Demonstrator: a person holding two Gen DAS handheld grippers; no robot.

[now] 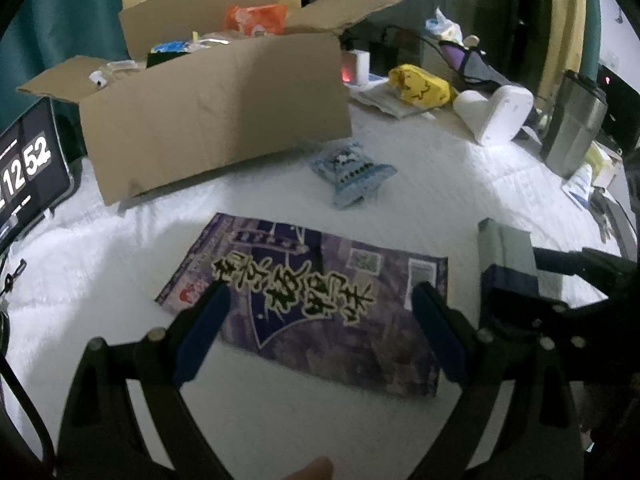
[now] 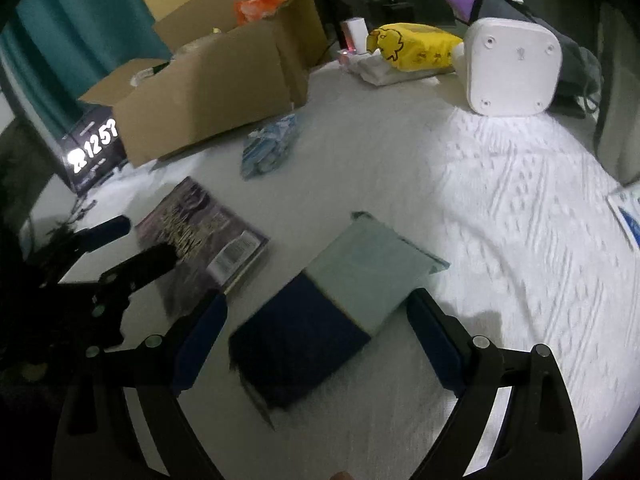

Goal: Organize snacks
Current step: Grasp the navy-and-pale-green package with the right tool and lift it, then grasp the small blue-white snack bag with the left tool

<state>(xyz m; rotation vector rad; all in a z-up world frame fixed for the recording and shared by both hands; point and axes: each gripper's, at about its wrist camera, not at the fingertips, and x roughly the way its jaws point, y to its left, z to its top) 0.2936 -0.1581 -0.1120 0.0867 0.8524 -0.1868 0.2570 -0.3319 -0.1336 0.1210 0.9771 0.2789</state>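
A flat purple snack packet with yellow-edged lettering lies on the white cloth. My left gripper hovers over it, open, a blue pad on each side and neither touching it. In the right wrist view a dark blue and pale green packet lies flat between the wide-open fingers of my right gripper, not gripped. A small light blue snack bag lies farther off, near the cardboard box. The box stands open with several snacks inside, an orange bag on top.
A tablet showing a clock leans left of the box. A yellow bag, a white device lying on its side and a metal bin crowd the far right. Teal curtain behind.
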